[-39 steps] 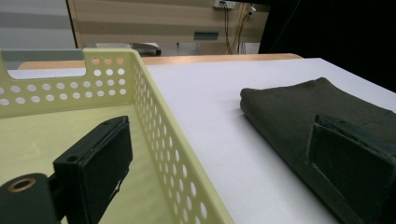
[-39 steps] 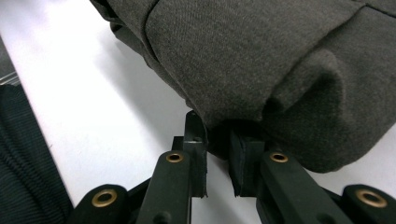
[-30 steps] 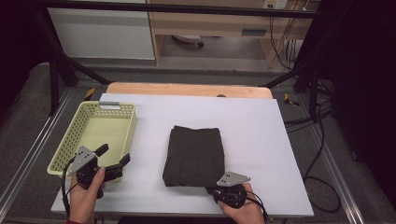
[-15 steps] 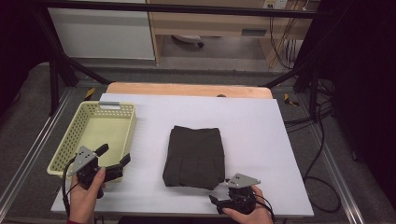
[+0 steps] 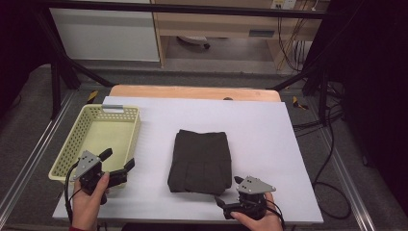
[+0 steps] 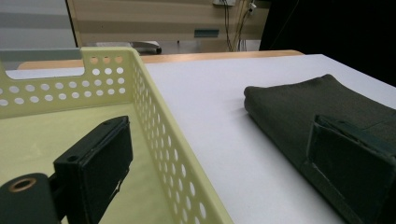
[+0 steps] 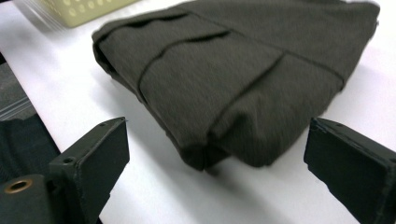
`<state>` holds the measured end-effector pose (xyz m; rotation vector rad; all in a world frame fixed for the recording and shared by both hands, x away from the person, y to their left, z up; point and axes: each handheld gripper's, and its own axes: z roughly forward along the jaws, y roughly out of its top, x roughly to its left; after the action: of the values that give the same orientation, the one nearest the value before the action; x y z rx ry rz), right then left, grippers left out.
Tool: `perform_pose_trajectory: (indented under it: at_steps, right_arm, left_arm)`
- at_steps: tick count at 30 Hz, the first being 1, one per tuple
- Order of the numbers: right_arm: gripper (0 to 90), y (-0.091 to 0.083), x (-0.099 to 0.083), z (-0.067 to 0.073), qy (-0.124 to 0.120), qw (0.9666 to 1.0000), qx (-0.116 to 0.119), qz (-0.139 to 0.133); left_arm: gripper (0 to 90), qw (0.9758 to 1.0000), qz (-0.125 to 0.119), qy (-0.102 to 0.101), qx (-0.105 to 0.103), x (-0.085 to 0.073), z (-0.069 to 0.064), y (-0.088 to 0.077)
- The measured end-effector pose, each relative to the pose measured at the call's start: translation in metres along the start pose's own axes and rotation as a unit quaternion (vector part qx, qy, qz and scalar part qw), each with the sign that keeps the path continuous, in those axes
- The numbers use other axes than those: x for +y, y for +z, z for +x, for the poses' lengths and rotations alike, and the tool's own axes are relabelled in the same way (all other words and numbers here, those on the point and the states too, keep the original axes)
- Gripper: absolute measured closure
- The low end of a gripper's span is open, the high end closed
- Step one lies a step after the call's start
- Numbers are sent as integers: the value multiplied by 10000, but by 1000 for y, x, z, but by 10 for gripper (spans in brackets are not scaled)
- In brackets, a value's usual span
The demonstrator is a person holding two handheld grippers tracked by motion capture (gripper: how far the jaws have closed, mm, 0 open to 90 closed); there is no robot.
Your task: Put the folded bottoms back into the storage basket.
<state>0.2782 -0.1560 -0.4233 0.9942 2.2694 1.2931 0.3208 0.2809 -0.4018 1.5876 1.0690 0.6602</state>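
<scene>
Two grippers rest at the near edge of a white table (image 5: 269, 130). The right gripper (image 5: 230, 191), at five o'clock, has just opened, releasing the folded dark cloth (image 5: 201, 161) at centre. The left gripper (image 5: 116, 161), at eight o'clock, hangs spread over the yellow basket (image 5: 98, 111).

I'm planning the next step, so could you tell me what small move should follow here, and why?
Probably ease the right hand-held gripper forward onto the near corner of the folded dark cloth. Its jaws have just been opening, stand wide with nothing between them, and the cloth lies just ahead, beside the yellow basket.
</scene>
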Motion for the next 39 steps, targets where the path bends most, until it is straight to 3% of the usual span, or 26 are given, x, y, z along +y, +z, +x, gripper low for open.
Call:
perform_pose_trajectory:
  at_steps: [8,14,30,34,39]
  right_arm:
    - [107,19,15,8,-411,9990,76,-147]
    - [111,38,3,8,-444,9984,147,331]
    - [165,50,-11,10,-739,9947,-163,697]
    - [213,52,-12,11,-891,9928,-300,748]
    - [312,52,-12,11,-904,9924,-414,728]
  left_arm:
    - [70,10000,43,33,-6,-1,-1,0]
    - [70,10000,72,60,-22,-1,-2,2]
    - [71,9998,163,88,-30,-1,-4,5]
    - [71,9998,174,89,-27,-2,-4,6]
    - [71,9998,180,29,-10,-3,-2,4]
